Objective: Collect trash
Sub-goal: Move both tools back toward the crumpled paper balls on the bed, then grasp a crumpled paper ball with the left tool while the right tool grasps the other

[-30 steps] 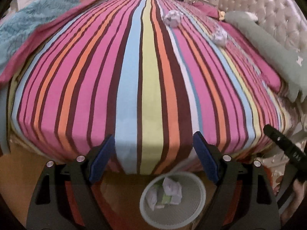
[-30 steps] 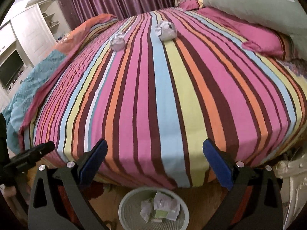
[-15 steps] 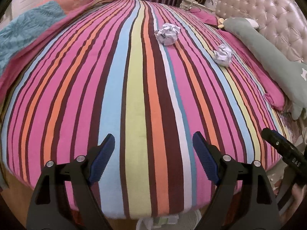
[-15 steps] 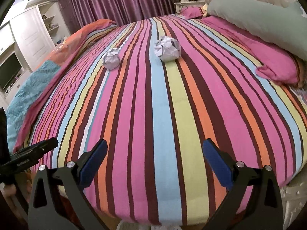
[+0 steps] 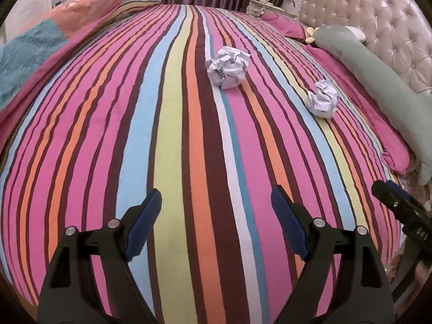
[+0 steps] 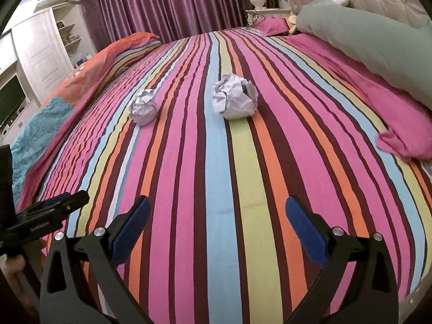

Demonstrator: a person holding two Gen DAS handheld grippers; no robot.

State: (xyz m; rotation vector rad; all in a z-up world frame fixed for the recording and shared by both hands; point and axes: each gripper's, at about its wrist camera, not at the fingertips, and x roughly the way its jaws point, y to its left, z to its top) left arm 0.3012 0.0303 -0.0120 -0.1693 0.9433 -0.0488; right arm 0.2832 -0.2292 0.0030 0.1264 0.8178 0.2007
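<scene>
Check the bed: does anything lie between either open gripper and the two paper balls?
Nothing visible does. Only bare striped sheet separates the left gripper from its paper ball, and the right gripper from its ball. Pillows lie off to the side.

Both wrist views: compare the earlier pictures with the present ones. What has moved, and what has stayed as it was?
Both grippers have advanced over the striped bed: the wastebasket below the bed's edge has dropped out of view, and the two paper balls loom larger. Unchanged: the left gripper and right gripper stay open and empty, and both balls lie where they were.
</scene>
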